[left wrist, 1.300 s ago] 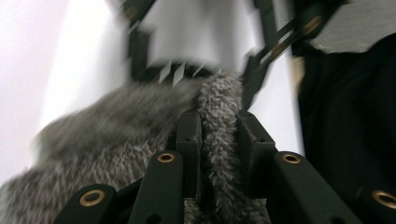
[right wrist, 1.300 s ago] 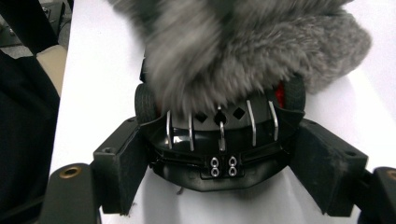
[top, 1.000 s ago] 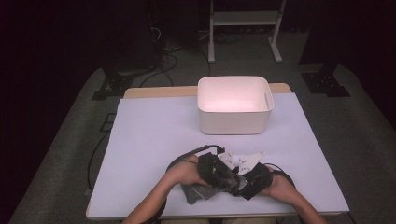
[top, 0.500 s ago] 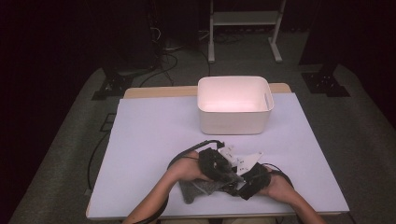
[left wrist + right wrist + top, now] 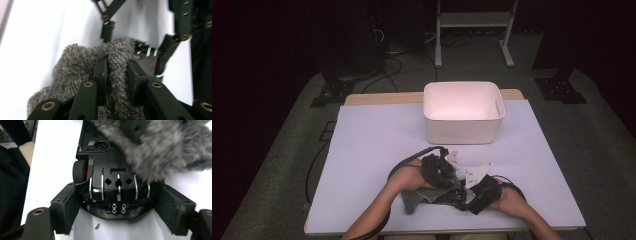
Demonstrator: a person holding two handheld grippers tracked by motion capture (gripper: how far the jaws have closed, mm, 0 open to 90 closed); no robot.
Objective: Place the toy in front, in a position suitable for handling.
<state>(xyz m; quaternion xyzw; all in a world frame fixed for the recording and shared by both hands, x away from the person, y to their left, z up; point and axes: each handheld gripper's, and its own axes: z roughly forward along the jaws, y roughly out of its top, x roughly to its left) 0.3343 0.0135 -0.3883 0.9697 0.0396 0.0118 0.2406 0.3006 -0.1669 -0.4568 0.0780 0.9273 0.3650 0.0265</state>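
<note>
My right gripper (image 5: 120,207) is shut on a black plastic device (image 5: 112,175) with a red wheel and silver ribs, one pad on each of its sides. My left gripper (image 5: 117,72) is shut on a fold of grey fuzzy cloth (image 5: 75,62), which lies against the top of the device (image 5: 150,52). In the high view both hands meet near the table's front edge: the left gripper (image 5: 446,186) and the right gripper (image 5: 466,197) face each other. The cloth (image 5: 413,201) hangs down to their left.
A white empty bin (image 5: 462,112) stands at the back middle of the table. The table (image 5: 372,145) is covered in a pale sheet. Cables trail from both grippers beside the hands. Dark floor and a stand lie beyond the far edge.
My left gripper with the cloth has shifted slightly over the device. The right gripper and the device have stayed where they were.
</note>
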